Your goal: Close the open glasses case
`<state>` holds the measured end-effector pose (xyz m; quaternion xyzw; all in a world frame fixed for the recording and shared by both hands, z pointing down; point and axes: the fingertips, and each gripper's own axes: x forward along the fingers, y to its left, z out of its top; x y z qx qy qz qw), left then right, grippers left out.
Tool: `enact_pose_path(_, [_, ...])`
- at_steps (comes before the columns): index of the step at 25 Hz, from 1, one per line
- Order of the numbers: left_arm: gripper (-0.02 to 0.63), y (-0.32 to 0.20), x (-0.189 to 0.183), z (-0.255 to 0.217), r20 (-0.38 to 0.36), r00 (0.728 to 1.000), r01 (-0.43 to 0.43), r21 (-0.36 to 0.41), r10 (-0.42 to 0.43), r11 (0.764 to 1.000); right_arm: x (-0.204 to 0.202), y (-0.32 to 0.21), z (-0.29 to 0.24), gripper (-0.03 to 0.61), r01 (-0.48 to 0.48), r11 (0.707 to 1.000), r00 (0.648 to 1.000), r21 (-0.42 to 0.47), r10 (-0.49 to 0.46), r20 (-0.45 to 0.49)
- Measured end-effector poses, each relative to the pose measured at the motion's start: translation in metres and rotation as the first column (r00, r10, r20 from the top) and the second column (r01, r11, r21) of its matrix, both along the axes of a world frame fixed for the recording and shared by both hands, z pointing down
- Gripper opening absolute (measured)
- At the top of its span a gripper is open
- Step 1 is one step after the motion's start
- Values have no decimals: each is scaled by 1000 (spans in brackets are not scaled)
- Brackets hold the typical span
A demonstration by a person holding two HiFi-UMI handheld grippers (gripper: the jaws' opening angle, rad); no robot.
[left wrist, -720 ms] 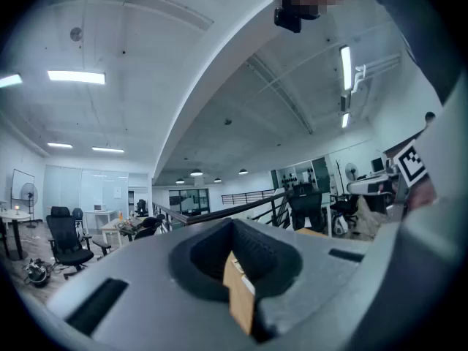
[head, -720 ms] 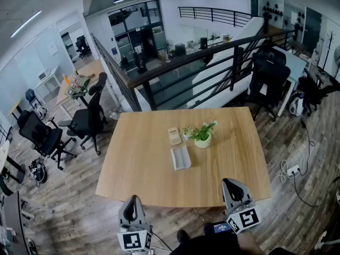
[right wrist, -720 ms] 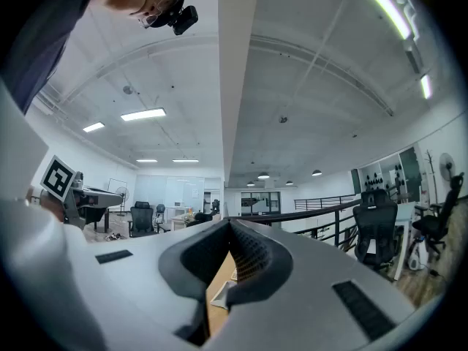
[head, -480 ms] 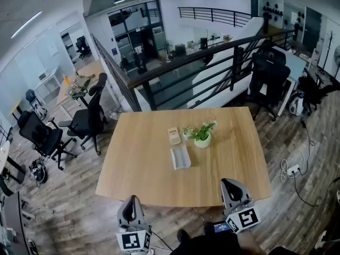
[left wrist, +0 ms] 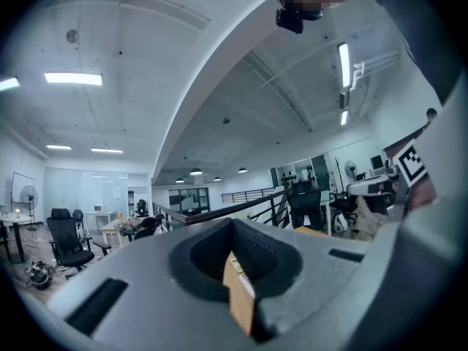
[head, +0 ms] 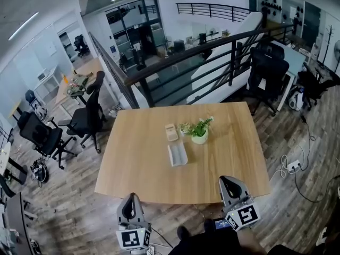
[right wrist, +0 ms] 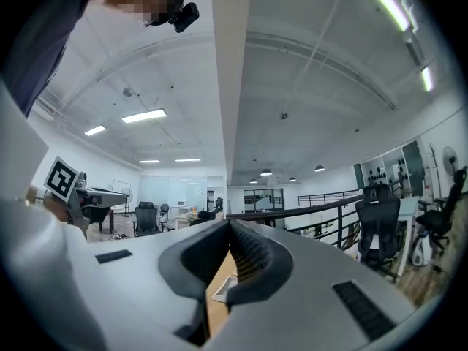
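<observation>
Open-plan office, mezzanine lvl: black swivel chairs on castors by a wood table, more chairs at a white desk to the right, cluttered desk far left. Black metal railing overlooks a lower floor w/ more workstations. Wood-plank floor, power strip w/ cables, ceiling strip lights.

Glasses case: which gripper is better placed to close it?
Probably the right gripper: its shut tip reaches farther over the near edge of the table, nearer the open glasses case, than the left gripper.
</observation>
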<state>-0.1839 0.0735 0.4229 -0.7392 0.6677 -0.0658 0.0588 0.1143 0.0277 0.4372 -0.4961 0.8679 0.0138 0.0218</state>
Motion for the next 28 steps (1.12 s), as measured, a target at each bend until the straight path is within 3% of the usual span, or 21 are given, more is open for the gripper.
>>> enact_pose_path(13, [-1, -12, 70, -13, 74, 997, 17, -5, -16, 1000, 90, -24, 27, 15, -36, 997, 996, -64, 41, 75])
enact_pose_path(19, [-1, -31, 71, -2, 65, 998, 10, -10, -9, 1000, 80, -37, 36, 15, 1, 997, 998, -80, 4, 64])
enact_pose_path(28, [-1, -94, 53, 9, 33, 994, -108, -2, 108, 994, 43, -74, 34, 15, -62, 993, 998, -99, 64, 17])
